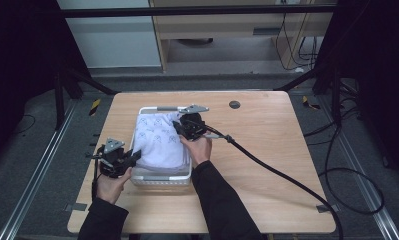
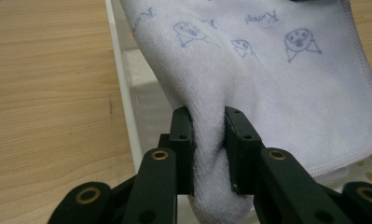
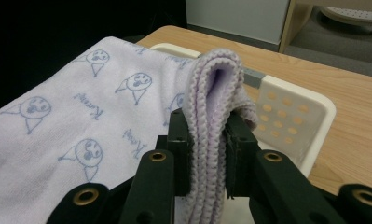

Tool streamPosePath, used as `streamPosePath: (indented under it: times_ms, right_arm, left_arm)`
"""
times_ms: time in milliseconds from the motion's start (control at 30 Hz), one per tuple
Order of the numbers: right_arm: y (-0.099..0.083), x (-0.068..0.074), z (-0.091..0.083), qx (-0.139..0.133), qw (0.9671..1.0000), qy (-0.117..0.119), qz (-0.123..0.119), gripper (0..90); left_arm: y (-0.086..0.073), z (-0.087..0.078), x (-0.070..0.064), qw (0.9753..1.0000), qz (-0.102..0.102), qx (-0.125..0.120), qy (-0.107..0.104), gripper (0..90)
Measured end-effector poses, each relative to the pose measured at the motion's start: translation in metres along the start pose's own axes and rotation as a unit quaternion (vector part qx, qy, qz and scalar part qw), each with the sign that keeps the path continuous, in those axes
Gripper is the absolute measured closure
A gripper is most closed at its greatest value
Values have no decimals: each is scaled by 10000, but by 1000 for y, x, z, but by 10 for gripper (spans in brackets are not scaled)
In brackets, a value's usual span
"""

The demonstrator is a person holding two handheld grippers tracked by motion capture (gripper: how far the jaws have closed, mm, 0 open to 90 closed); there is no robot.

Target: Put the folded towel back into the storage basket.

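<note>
Cloth: a pale lilac terry towel printed with small blue cartoon faces and script [image 1: 159, 140], lying over and partly inside the white perforated plastic basket [image 1: 162, 179] in the middle of the light wooden tabletop [image 1: 267, 150].
Left gripper: the black two-jaw left gripper [image 2: 208, 140] has its jaws pressed onto a bunched fold of the towel at the basket's near-left corner.
Right gripper: the black two-jaw right gripper [image 3: 207, 144] pinches several stacked hemmed edges at the towel's far side, close to the basket's far rim.
Handling: I judge it light, soft and limp; it will sag between the two holds and drape wherever unsupported. Not fragile, not slippery; the looped pile gives the jaws purchase.
Where to hold: edges and corners, as taken now; a thick fold fills the jaws better than a single layer.
Texture: fluffy nap on the faces, a stitched, ribbed hem along the borders.
Basket: rigid, smooth plastic, round holes in its wall, a rolled rim.
Table: flat wood grain, matt.
</note>
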State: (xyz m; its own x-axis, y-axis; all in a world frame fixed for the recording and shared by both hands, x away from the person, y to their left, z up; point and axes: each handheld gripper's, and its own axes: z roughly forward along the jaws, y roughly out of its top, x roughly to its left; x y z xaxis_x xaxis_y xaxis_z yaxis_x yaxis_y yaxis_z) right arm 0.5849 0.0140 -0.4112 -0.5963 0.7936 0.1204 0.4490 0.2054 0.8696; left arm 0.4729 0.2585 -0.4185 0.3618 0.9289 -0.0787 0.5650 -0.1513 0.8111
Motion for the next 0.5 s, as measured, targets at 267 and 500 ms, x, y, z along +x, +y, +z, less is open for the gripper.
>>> streamPosePath:
  times_ms: [267, 500]
  right_arm:
    - [-7, -2, 6, 59, 10000, -31, -16, 751]
    - [-13, -2, 12, 180, 9998, -79, -51, 714]
  left_arm:
    - [-2, 6, 2, 9999, 15, 125, 56, 738]
    - [-4, 12, 4, 9995, 14, 283, 149, 702]
